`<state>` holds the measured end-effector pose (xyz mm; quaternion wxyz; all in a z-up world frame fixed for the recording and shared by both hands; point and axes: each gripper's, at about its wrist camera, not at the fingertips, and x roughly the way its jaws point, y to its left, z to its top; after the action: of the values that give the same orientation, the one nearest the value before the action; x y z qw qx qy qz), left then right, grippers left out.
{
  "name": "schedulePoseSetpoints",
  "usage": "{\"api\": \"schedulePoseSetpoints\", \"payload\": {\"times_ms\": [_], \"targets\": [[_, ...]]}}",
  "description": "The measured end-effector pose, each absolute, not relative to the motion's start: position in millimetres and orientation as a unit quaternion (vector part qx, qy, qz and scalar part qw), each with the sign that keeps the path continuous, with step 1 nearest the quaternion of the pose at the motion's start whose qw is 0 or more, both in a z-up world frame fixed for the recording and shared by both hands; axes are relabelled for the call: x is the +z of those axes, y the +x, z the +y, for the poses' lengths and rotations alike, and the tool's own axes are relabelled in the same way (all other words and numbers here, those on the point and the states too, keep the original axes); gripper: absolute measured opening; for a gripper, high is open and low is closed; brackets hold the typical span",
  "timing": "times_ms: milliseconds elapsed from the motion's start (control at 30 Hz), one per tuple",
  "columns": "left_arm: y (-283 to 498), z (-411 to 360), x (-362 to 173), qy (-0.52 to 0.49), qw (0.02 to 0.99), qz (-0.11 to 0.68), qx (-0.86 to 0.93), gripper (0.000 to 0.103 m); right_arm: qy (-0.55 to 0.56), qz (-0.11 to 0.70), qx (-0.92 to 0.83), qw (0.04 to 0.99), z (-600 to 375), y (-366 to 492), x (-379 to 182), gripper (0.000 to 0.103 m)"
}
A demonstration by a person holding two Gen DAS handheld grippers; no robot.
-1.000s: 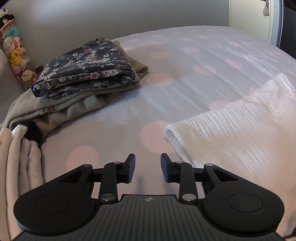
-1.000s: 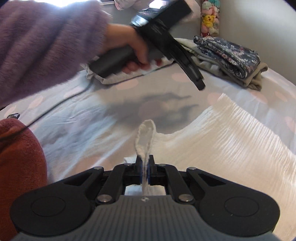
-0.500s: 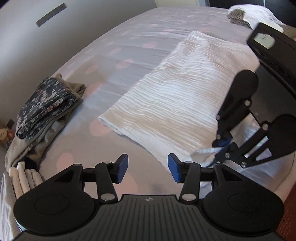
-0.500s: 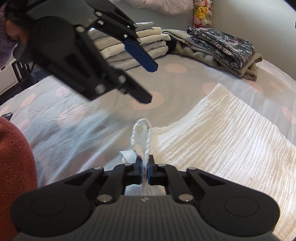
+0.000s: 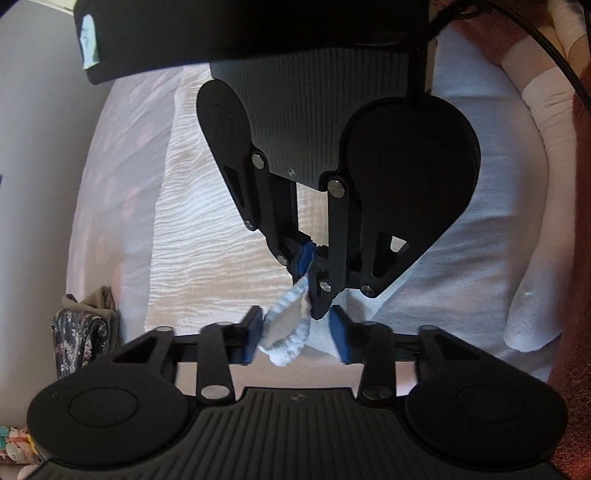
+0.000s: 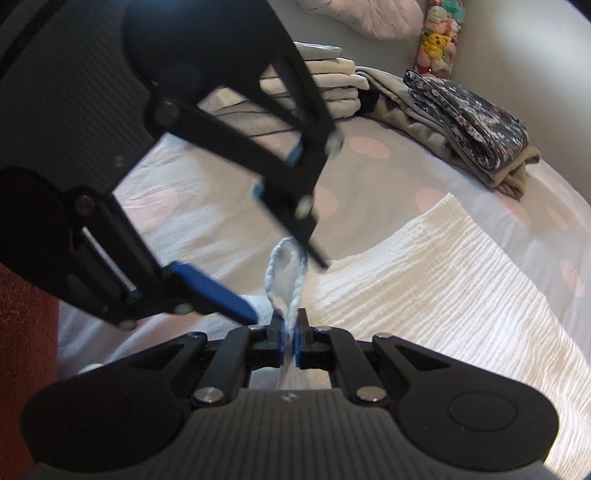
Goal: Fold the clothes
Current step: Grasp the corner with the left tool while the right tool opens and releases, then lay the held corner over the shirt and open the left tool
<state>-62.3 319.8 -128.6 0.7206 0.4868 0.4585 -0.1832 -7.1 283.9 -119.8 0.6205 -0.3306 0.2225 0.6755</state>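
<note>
A white crinkled cloth [image 6: 443,280] lies folded on the spotted bed; it also shows in the left wrist view [image 5: 207,236]. My right gripper [image 6: 290,343] is shut on a raised corner loop of the cloth [image 6: 286,269]. In the left wrist view the right gripper [image 5: 308,264] faces me, pinching that loop [image 5: 286,332]. My left gripper [image 5: 297,338] is open, its blue pads either side of the loop, not closed on it. It fills the upper left of the right wrist view [image 6: 273,258].
A floral garment on a beige one [image 6: 469,114] and a stack of folded cream clothes [image 6: 332,85] lie at the bed's far side. Plush toys [image 6: 439,33] stand by the wall. A red-brown fabric [image 5: 580,258] borders the bed edge.
My left gripper has swung from facing the bed to meet the right gripper, its open fingers now around the cloth loop. The right gripper has kept its hold.
</note>
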Motion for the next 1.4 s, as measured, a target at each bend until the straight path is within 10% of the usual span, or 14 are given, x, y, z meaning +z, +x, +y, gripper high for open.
{"api": "schedulePoseSetpoints", "payload": {"times_ms": [400,1400], "targets": [[-55,327,-128,0.456,0.734,0.485,-0.136,0.002,-0.368,0.201,0.652,0.632,225,8,-106,0.042],[-34,346,-83,0.268,0.811,0.519,-0.026,0.002,-0.55,0.308,0.509,0.586,22,155,-131,0.042]]}}
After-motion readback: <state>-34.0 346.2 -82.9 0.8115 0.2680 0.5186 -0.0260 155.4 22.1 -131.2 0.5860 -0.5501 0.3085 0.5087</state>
